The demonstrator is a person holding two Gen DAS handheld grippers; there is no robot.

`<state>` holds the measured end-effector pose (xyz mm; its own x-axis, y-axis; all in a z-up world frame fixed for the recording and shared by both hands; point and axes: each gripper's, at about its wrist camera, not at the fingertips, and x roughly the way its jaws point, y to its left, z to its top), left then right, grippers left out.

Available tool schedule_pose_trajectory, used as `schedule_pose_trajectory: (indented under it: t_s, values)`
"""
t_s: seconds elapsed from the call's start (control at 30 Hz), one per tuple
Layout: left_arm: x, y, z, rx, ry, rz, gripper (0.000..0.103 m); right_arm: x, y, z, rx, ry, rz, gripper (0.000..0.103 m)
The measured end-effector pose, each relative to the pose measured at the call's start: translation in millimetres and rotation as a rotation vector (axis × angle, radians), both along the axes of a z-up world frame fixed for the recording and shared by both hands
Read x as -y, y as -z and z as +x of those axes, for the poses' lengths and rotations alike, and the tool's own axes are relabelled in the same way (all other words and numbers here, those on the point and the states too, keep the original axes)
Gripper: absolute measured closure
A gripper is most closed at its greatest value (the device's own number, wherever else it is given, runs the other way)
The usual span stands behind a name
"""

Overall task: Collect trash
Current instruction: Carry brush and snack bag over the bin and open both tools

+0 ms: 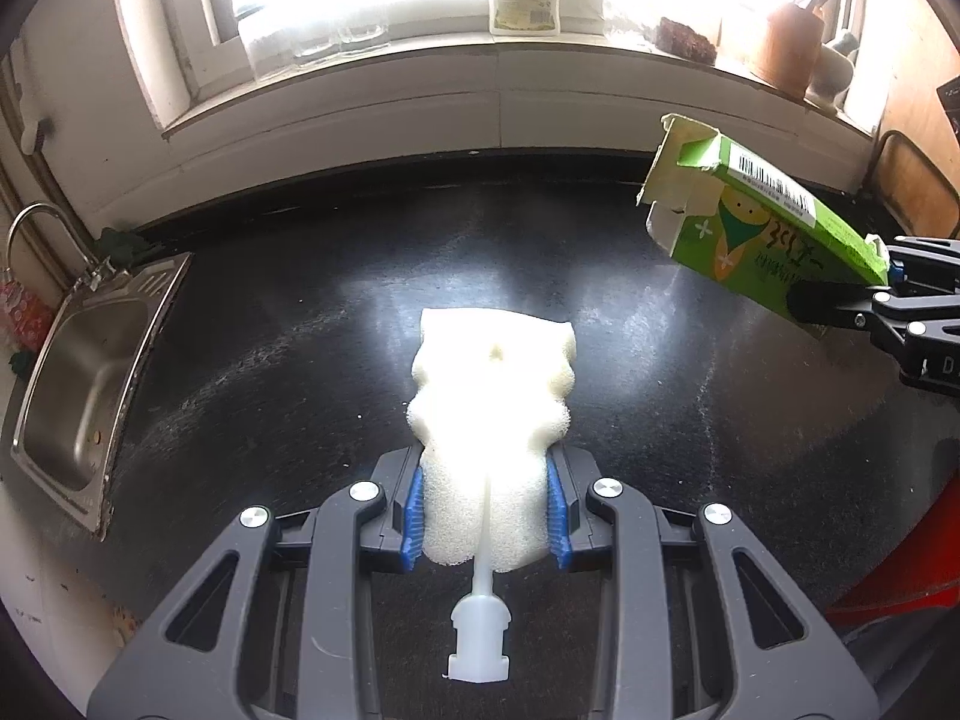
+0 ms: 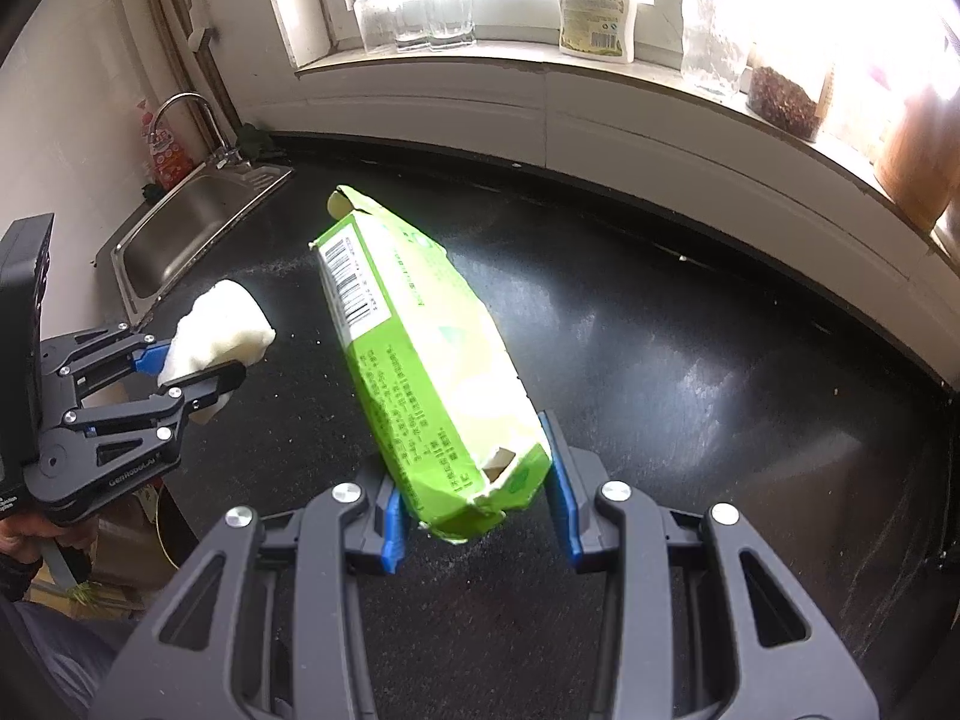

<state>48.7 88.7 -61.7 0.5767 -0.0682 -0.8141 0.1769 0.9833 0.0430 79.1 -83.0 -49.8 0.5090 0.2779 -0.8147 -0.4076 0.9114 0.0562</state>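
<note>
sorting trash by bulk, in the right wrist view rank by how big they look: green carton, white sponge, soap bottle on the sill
1. green carton, though it sits nearest the camera, in the right gripper
2. white sponge, held by the left gripper
3. soap bottle, farthest away; it looks close to the sponge, so their order is unsure

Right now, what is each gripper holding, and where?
Left gripper: white sponge brush head, by its sides near the stem. Right gripper: green carton, by its torn bottom end.

White sponge brush [image 1: 492, 384] between left tongs [image 1: 487, 510]; green carton [image 1: 774, 228] in right tongs [image 1: 864, 294]
</note>
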Motion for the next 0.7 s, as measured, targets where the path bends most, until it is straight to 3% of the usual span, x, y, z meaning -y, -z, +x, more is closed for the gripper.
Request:
schedule_pose_trajectory:
  t_s: [0.33, 0.5, 0.7]
  values:
    - [-45, -14, -15, 0.036, -0.122, -0.004, 0.072, -45, -13, 10, 0.025, -0.097, 0.003, 0.065]
    - [-91, -20, -40, 0.054, -0.247, 0.006, 0.072, -102, -17, 9, 0.029, -0.214, 0.025, 0.065]
    - [-162, -21, -97, 0.061, -0.459, 0.041, 0.072, -199, -15, -10, 0.006, -0.416, 0.051, 0.065]
